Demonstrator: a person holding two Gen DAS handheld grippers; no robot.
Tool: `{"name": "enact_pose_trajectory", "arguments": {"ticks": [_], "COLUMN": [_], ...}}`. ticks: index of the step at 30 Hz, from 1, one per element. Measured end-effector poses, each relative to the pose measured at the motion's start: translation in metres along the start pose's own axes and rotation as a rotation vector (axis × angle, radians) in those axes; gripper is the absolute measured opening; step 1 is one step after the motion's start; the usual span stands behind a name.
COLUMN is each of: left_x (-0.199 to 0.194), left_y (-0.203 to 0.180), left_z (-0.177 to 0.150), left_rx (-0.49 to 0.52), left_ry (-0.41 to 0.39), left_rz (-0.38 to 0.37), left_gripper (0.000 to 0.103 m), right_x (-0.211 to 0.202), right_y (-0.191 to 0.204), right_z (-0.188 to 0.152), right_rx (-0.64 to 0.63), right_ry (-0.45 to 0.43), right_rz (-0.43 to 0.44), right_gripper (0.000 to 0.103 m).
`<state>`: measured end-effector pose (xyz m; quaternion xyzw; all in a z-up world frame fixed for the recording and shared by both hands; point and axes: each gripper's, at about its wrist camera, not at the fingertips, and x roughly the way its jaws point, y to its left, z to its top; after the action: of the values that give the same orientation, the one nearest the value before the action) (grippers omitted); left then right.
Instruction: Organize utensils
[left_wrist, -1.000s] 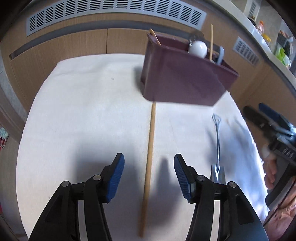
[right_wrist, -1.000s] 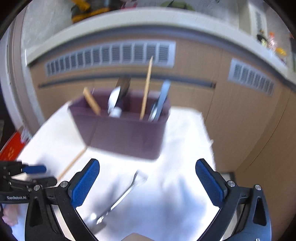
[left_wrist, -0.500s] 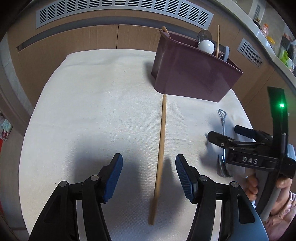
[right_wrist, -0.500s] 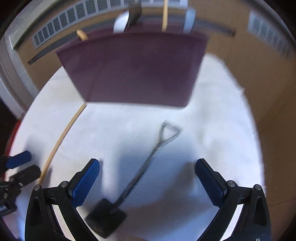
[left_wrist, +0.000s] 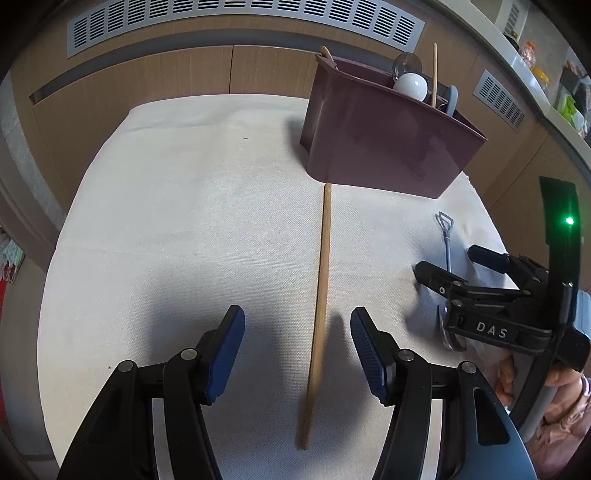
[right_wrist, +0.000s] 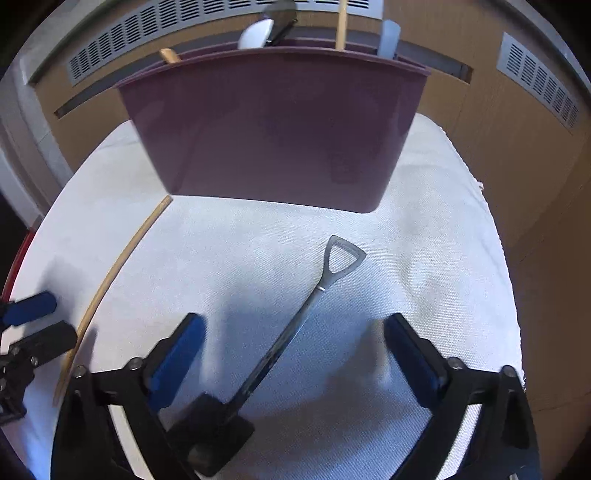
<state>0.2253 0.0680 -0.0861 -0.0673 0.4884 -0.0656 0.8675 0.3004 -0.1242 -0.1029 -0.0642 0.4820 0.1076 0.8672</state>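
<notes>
A long wooden chopstick (left_wrist: 320, 295) lies on the white cloth, running from the maroon utensil bin (left_wrist: 384, 136) toward me. My left gripper (left_wrist: 297, 354) is open, its fingers either side of the chopstick's near half, above the cloth. A shovel-shaped metal spoon (right_wrist: 291, 332) lies on the cloth in front of the bin (right_wrist: 273, 129). My right gripper (right_wrist: 293, 362) is open and straddles the spoon's shaft. The bin holds several utensils, among them a white spoon (left_wrist: 410, 85). The right gripper (left_wrist: 458, 266) also shows in the left wrist view over the spoon (left_wrist: 446, 236).
The white cloth (left_wrist: 184, 206) covers a small table. Wooden cabinet fronts with grey vents (left_wrist: 243, 18) stand behind it. The left gripper's fingers (right_wrist: 29, 314) show at the left edge of the right wrist view beside the chopstick (right_wrist: 110, 273).
My right gripper has swung down from facing the bin to sit low over the metal spoon. My left gripper has stayed over the chopstick, pulling back slightly.
</notes>
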Motion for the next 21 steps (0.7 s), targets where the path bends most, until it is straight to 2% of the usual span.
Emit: {"name": "enact_pose_trajectory", "arguments": {"ticks": [1,3,4,5,6,12,15,18,20,21], "left_x": [0.0,-0.002,-0.002,-0.002,-0.002,0.005,0.011,0.012,0.01,0.01], "left_y": [-0.001,-0.003,-0.004,-0.006,-0.007,-0.02,-0.028,-0.038,-0.039,-0.039], "left_z": [0.0,0.001,0.002,0.002,0.002,0.0,-0.003,-0.002,0.003,0.009], "left_rx": [0.004,0.01,0.012,0.012,0.012,0.028,0.022,0.052,0.047,0.063], "left_ry": [0.0,0.002,0.004,0.007,0.012,0.057,0.104,0.135,0.126,0.112], "left_rz": [-0.002,-0.012,-0.017,-0.022,-0.029,-0.067,-0.136,-0.204,-0.224,-0.189], "left_gripper": [0.06,0.06,0.06,0.06,0.06,0.06,0.06,0.06,0.053,0.043], "right_x": [-0.004,-0.012,-0.016,-0.02,-0.024,-0.037,-0.04,-0.047,-0.05,-0.052], "right_y": [0.002,0.007,0.009,0.01,0.009,-0.018,-0.026,-0.033,-0.047,-0.047], "right_z": [-0.001,-0.006,-0.008,-0.011,-0.015,-0.033,-0.039,-0.046,-0.048,-0.047], "right_rx": [-0.03,-0.096,-0.122,-0.14,-0.148,-0.102,-0.076,-0.041,-0.015,-0.007], "right_ry": [0.002,0.013,0.021,0.031,0.04,0.07,0.071,0.073,0.07,0.065], "right_rz": [0.011,0.032,0.038,0.044,0.055,0.085,0.088,0.125,0.14,0.138], "right_gripper": [0.076,0.045,0.037,0.023,0.014,0.008,0.008,0.008,0.008,0.008]}}
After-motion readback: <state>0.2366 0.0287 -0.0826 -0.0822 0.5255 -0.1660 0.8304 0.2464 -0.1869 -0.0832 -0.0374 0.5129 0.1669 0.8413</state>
